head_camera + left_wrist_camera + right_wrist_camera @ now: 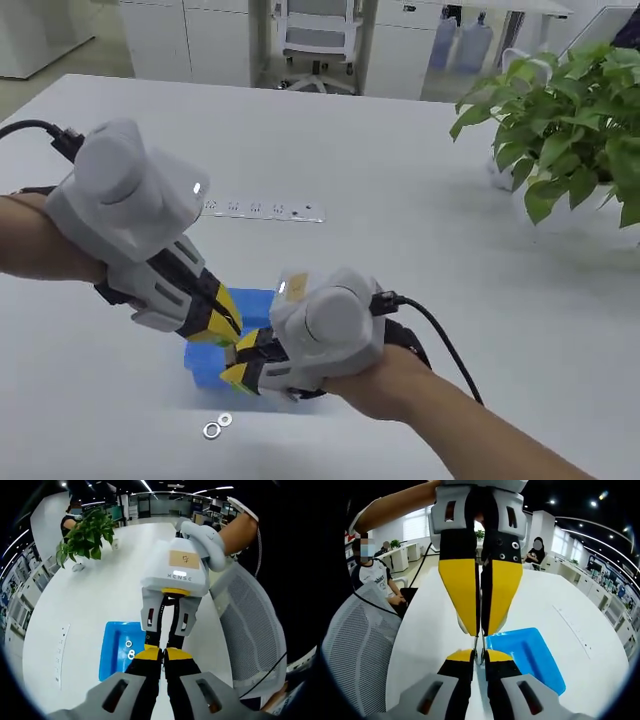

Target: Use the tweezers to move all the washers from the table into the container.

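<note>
**Grippers.** Both grippers are meeting tip to tip over the blue container (200, 366). In the head view the left gripper (228, 325) is pointing in from 10 o'clock, pitched steeply down. The right gripper (240, 368) is pointing in from 3 o'clock, lying low and near level with the wrist bent inward.

**Tool.** In the right gripper view a thin metal strip, judged to be the tweezers (479, 650), is running from 12 to 6 o'clock. Its long axis is lining up with both sets of jaws. Both pairs are pressing together on it, leaving only a slit between them. The working tips are hidden.

**Work.** Two loose washers (212, 431) are lying close together on the table (400, 260). They sit at about 6 o'clock from the jaw tips, just off the container's near edge. Two stored washers (129, 644) are sitting inside the container.

**Finding.** The right gripper is the nearer one. The coming move is likely turning on swinging the tweezers toward 6 o'clock and dipping them to the table.
</note>
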